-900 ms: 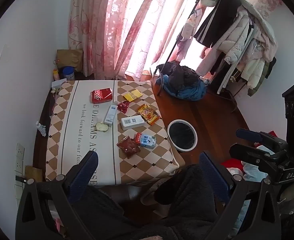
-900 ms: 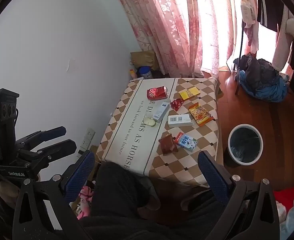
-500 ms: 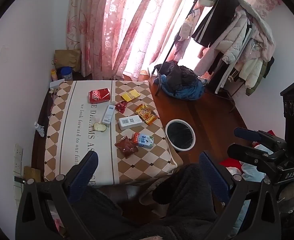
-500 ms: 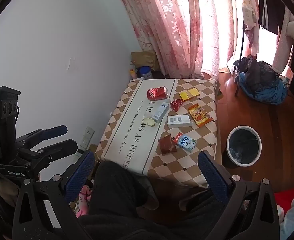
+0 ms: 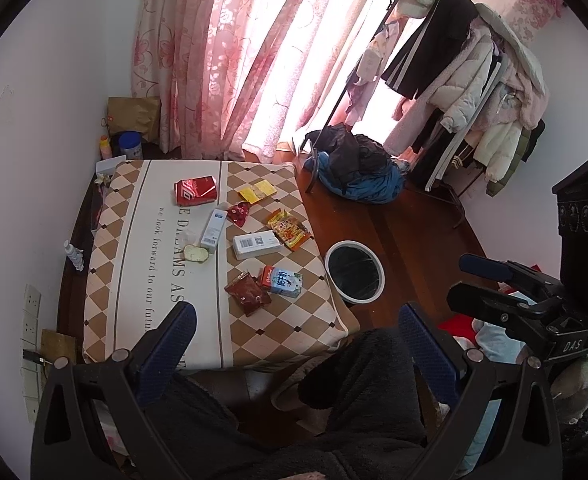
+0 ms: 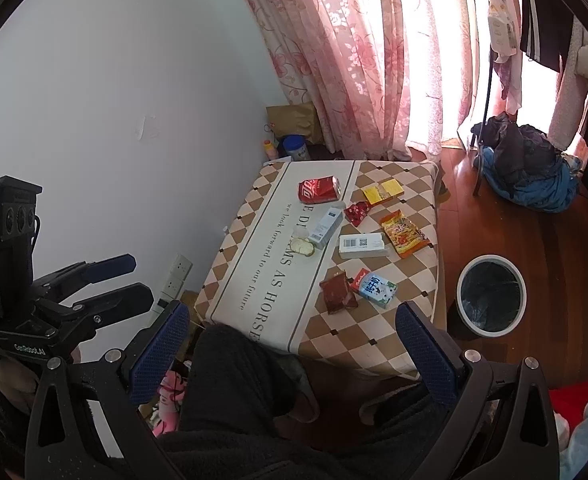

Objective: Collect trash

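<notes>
Left tool (image 5: 294, 312): jaws stand wide, nothing between them, held high and well apart from the tabletop (image 5: 134, 240). Compared with the views of a second ago, the scene has drifted only slightly toward 9 o'clock in the left wrist view. No item has shifted, and neither tool has closed or descended. Judgement: collection has not begun and every piece remains to be gathered. Inventory on the tabletop, left wrist view, left to right:

- Crushed red can (image 5: 195, 191) at 11 o'clock.
- Pale round scrap (image 5: 196, 254) near centre.
- White tube box (image 5: 213, 230) touching the scrap at its 1 o'clock.
- Small red wrapper (image 5: 238, 213) just beside the tube box.
- Dark red sachet (image 5: 248, 294) at 5 o'clock.
- Yellow packets (image 5: 257, 191) at 1 o'clock.
- White barcode box (image 5: 257, 244).
- Milk carton (image 5: 282, 281) touching the sachet.
- Orange snack packet (image 5: 288, 229) at 3 o'clock, near the edge.

The trash bin (image 5: 354, 243) stands on the floor just beside the tabletop's 4 o'clock corner, lined in black; its contents cannot be made out. Right tool (image 6: 292, 316): jaws likewise wide and empty, raised above the person's lap. Judgement: the sachet and carton lie nearest both tools and the bin, so they are the sensible first pick.
</notes>
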`<state>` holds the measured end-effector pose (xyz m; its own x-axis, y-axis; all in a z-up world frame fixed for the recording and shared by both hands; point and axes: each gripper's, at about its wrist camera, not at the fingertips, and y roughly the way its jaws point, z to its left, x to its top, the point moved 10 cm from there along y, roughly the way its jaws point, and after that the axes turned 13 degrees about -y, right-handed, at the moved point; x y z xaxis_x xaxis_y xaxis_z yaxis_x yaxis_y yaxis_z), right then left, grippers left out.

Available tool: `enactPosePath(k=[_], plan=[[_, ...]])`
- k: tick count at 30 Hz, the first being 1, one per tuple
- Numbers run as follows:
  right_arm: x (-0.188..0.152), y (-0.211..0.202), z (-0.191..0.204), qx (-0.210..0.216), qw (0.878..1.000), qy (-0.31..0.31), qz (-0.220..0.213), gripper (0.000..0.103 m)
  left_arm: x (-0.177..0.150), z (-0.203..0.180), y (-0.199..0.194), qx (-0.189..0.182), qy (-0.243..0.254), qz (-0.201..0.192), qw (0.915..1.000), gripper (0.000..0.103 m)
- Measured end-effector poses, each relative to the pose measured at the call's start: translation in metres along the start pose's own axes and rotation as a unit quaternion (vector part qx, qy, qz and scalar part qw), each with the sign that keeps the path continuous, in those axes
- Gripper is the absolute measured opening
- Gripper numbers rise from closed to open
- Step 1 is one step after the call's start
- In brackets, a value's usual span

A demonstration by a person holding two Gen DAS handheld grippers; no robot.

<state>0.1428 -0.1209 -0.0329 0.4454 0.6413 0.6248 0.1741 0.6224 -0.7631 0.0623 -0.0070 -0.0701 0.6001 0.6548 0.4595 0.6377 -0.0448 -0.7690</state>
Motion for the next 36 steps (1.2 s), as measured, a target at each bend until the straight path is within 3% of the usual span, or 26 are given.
enactPosePath(k=[36], plan=[[0.005, 0.001, 0.012, 0.009, 1.000, -0.014, -0.007, 0.103, 0.001, 0.000, -0.005, -0.012, 0.000, -0.009, 0.9999, 0.103]])
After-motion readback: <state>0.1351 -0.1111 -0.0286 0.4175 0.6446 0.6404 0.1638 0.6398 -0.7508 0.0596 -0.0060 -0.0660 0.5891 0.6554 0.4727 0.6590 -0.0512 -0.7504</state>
